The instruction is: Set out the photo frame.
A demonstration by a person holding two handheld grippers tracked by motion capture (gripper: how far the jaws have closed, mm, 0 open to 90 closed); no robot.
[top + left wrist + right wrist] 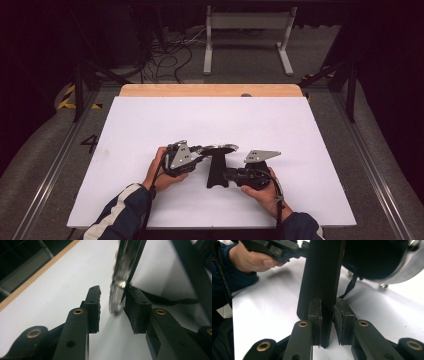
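Observation:
A black stand (pixel 217 170) with a flat upright stem carries a round silver-rimmed disc (pixel 218 148) on top; it sits near the front middle of the white board (pixel 210 120). My left gripper (pixel 202 150) is open, its jaws on either side of the disc's rim (pixel 117 290); the rim lies close to the right-hand pad (pixel 136 307) and apart from the other pad (pixel 93 305). My right gripper (pixel 226 175) is shut on the stand's stem (pixel 324 285), low down near the board, with a pad (pixel 315 315) pressed on each face.
The white board lies on a wooden table whose far edge (pixel 210 90) shows. A thin black strap (pixel 349 285) hangs under the disc. On the floor beyond are loose cables (pixel 170 55) and a white frame (pixel 247 30). A hand (pixel 249 258) holds the left gripper.

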